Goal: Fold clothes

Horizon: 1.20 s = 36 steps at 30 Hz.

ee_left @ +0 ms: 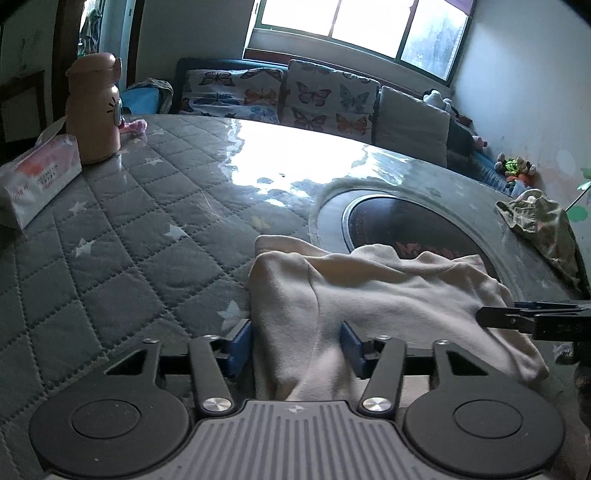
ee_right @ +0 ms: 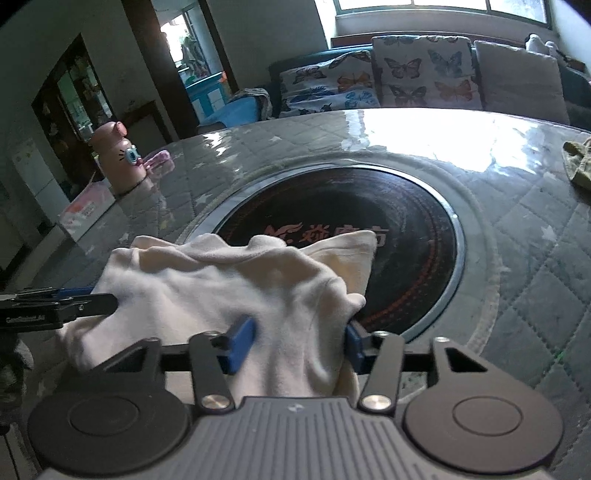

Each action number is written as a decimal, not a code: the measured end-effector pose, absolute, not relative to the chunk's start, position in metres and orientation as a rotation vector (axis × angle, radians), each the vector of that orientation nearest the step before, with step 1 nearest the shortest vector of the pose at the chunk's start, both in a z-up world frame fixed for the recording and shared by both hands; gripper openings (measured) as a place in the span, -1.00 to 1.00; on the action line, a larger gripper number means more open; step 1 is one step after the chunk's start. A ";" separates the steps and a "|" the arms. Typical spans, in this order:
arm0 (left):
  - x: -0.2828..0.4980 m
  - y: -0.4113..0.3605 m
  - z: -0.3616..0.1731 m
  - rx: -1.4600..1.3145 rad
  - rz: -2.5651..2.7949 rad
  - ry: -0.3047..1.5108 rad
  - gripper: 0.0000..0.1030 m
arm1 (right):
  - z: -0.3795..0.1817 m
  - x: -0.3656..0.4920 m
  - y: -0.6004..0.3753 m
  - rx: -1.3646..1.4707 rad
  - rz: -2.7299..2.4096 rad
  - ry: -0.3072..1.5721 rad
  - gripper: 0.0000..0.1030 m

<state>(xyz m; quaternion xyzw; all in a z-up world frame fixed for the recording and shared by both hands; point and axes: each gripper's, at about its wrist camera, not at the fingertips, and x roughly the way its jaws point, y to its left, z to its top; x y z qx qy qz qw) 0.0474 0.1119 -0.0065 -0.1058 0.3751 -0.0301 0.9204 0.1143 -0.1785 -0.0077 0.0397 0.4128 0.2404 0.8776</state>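
The cream garment sits bunched up on the near part of the worktop, half on the grey quilted cover and half draped over the edge of the black round hob set into the middle; its far corner covers part of the red lettering on the glass.

Left gripper has its blue pads either side of a fold at the garment's left end; jaws are apart with cloth bulging between them, and I honestly cannot tell if the pads are pinching it or just straddling it. Right gripper is the same story at the other end; jaws apart, a hump of fabric filling the gap, the left pad lying against the cloth (grip or not, cannot tell). Each gripper shows up at the edge of the other's view, level with the garment.

Other stuff on the worktop: a pink bottle with a cat face stands upright at the far left; a tissue pack lies just beside it; a small pink thing sits behind the bottle; a camo-looking cloth is crumpled at the far right edge, well apart from the garment. Behind it all is a sofa with butterfly cushions under a bright window.
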 end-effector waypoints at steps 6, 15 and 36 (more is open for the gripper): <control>0.041 0.112 -0.003 -0.255 -0.072 0.752 -0.63 | 0.002 0.111 -0.176 0.084 0.497 0.836 -0.68; 0.008 0.135 0.022 -0.269 -0.041 0.658 -0.74 | 0.032 0.109 -0.131 0.052 0.592 0.772 -0.73; -0.016 0.246 0.042 -0.290 0.279 0.621 -0.68 | 0.035 0.162 0.016 0.036 0.798 0.764 -0.57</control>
